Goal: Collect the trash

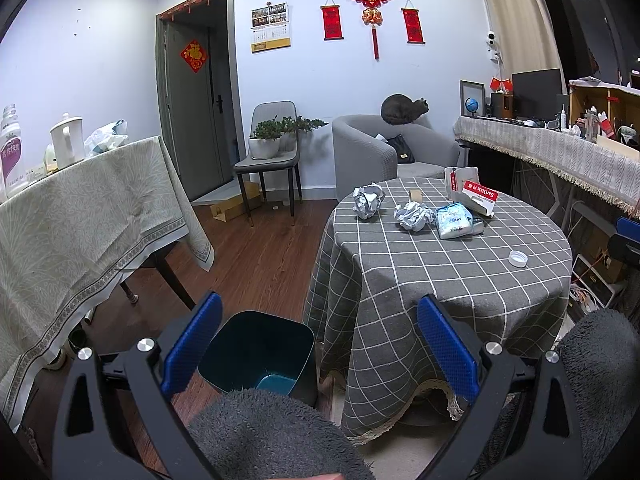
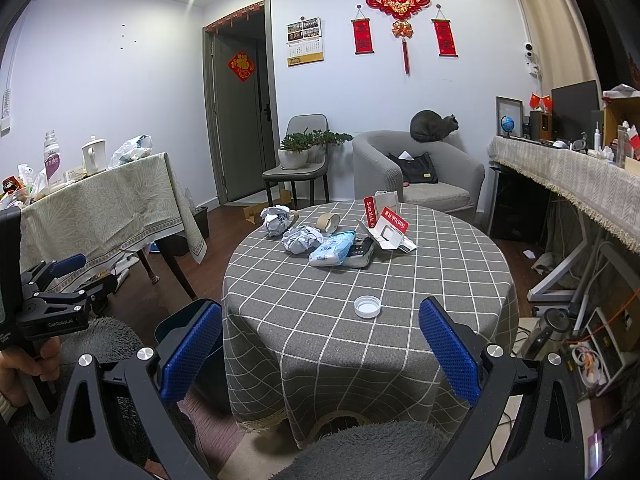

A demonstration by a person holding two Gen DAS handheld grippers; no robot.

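Holding, left gripper (image 1: 320, 344): you are keeping its blue-padded fingers (image 1: 192, 346) spread wide with nothing between them, hovering above the floor beside the round table.
Right gripper (image 2: 320, 348): you are holding it wide open too, gripping nothing, pointing at the near edge of the table from a little way back.
Your left hand (image 2: 24, 364): it is showing at the left edge of the right wrist view, wrapping around the handle of the left gripper.
Trash bin (image 1: 260, 356): a dark, open bin is standing on the wooden floor just beside the hanging tablecloth, sitting below and between the left fingers.
Round table (image 2: 440, 280): a grey checked cloth is covering it and draping low.
Bottle cap (image 2: 367, 306): a white cap is lying alone near the table's front edge, closest to the right gripper.
Crumpled paper balls (image 2: 302, 239): two are resting toward the far left of the tabletop, one (image 2: 276, 218) behind the other.
Tissue pack (image 2: 332, 254): a soft plastic pack is lying just beside the nearer paper ball, touching a dark flat item whose kind you cannot tell.
Red and white packaging (image 2: 390, 226): opened card packs are leaning together at the far side.
Tape roll (image 2: 329, 222): a brown cardboard ring is lying behind the paper.
Cat (image 2: 434, 126): a dark cat is sitting on the back of a grey armchair (image 2: 420, 176) beyond the table.
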